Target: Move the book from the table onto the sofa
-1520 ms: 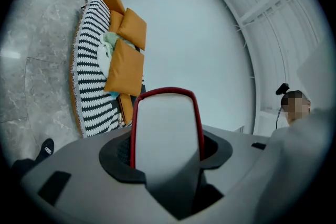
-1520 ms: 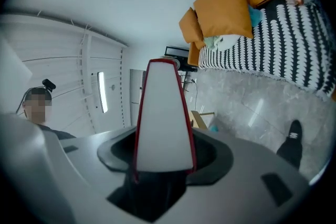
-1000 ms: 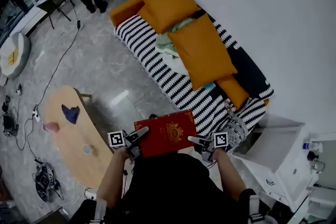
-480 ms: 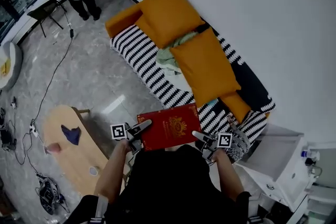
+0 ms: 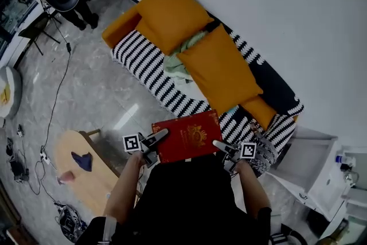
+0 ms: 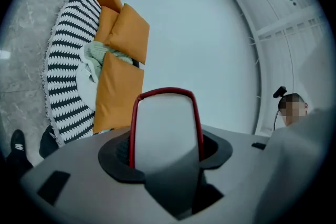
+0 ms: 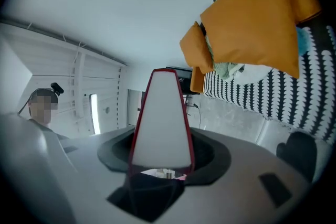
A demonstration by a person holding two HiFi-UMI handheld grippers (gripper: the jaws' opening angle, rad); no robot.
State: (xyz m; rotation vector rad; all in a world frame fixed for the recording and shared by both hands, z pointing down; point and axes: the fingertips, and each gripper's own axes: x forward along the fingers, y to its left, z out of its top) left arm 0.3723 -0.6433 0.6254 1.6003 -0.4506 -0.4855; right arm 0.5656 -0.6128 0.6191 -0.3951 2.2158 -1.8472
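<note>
A red hardback book (image 5: 188, 136) with a gold emblem is carried flat in front of the person, between both grippers. My left gripper (image 5: 155, 140) is shut on its left edge and my right gripper (image 5: 222, 149) is shut on its right edge. In the left gripper view the book (image 6: 166, 126) shows edge-on, white pages in a red cover, wedged between the jaws; the right gripper view shows the book (image 7: 161, 120) the same way. The sofa (image 5: 150, 63), covered in a black-and-white striped throw, lies just beyond the book, with its near edge close to it.
Two large orange cushions (image 5: 221, 69) and a pale green cloth (image 5: 180, 60) lie on the sofa. A low oval wooden table (image 5: 86, 172) with a dark blue cloth stands at the lower left. White cabinets (image 5: 312, 160) are at the right. A tripod and cables occupy the floor at the upper left.
The person has walked away from the oval table toward the sofa with the book held in both grippers. The table has slid down and left in view, and the sofa is closer.
</note>
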